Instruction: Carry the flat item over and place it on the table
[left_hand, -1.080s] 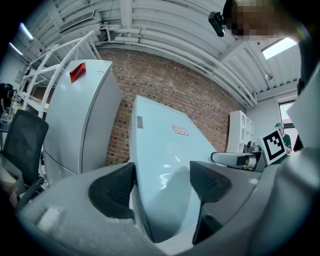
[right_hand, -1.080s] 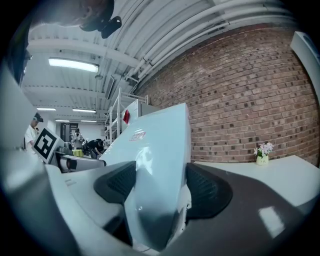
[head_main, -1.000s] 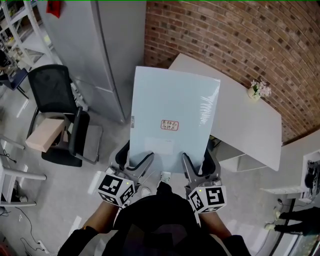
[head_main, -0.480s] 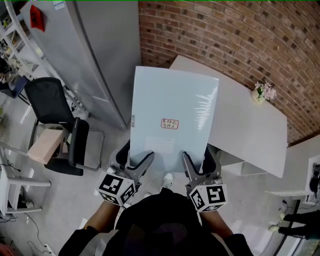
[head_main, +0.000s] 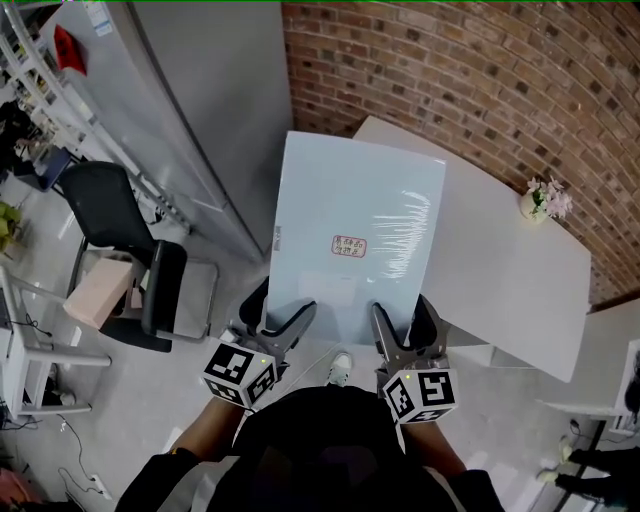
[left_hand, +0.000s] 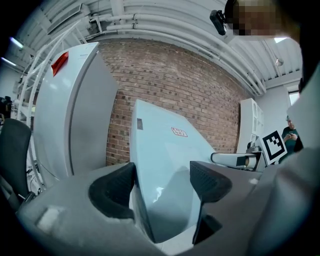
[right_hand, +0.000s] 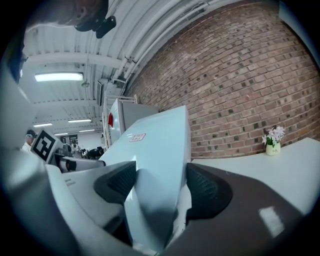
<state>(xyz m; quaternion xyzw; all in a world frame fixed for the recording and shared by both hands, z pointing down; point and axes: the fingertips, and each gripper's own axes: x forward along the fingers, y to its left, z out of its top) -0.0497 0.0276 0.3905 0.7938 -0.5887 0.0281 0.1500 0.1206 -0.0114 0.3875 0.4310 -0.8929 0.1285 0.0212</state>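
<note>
From where I stand, both claws are pinching the near short edge of the pale flat board (head_main: 355, 225): the left claw (head_main: 280, 314) has its jaws pressed on the left part of that edge and the right claw (head_main: 402, 322) on the right part, and each claw's own view shows the board wedged between its pads. The board runs lengthways straight out ahead of the claws, held up off the floor and about level, with a small red label (head_main: 349, 245) near its middle. The white bench (head_main: 510, 270) lies ahead of the claws and off to their right, so the right claw is the nearer one, and I judge the board has to swing that way and travel forward. A little flower pot (head_main: 540, 200) stands at the far right of the bench, by the brick wall (head_main: 470, 70). The board covers the bench's near left corner, so I cannot tell how high it rides above the top, and the person's head cuts off part of the claws.
</note>
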